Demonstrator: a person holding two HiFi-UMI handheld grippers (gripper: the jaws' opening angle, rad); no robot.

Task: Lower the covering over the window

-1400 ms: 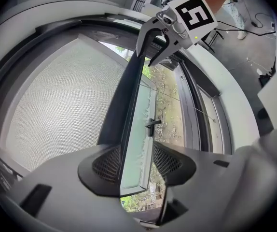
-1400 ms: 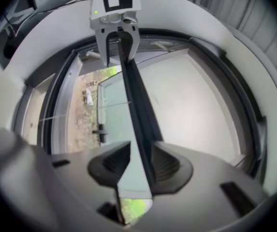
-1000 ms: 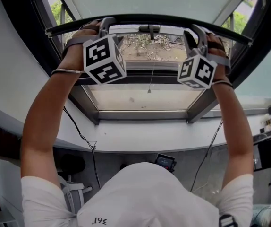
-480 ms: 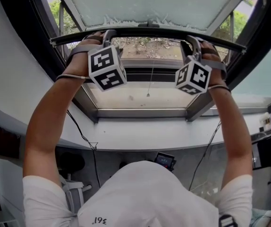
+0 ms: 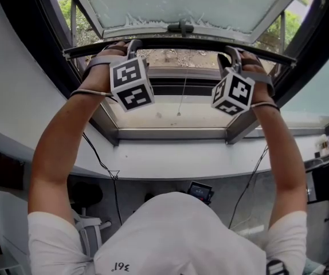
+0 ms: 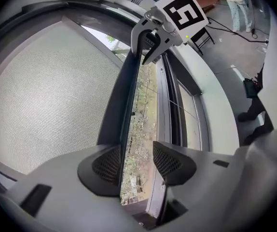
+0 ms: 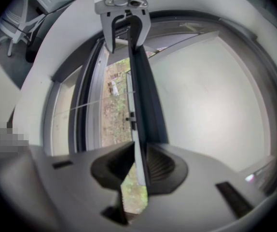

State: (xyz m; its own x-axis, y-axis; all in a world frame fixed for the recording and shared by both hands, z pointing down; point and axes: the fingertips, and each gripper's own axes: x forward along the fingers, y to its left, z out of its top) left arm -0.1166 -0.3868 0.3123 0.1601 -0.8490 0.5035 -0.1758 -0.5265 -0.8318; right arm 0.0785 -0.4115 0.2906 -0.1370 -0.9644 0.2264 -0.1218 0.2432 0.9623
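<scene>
Both grippers are sitting on the bar of a partly lowered blind.

The blind [image 5: 176,4] is covering the upper part of the window [image 5: 170,135]. Its dark bar [image 5: 181,40] is running level across the glass, with a strip of ground outside showing under it. The left gripper [image 6: 136,161] is standing open around the bar near its left end. One pad [image 6: 107,163] is touching the bar while the other is standing clear, with daylight showing in the gap. The right gripper [image 7: 139,164] is clamping the bar near its right end; its jaws have just been closing and are pressing the bar from both sides. A thin cord [image 5: 183,93] is hanging below the bar's middle, above the white sill [image 5: 170,162].
</scene>
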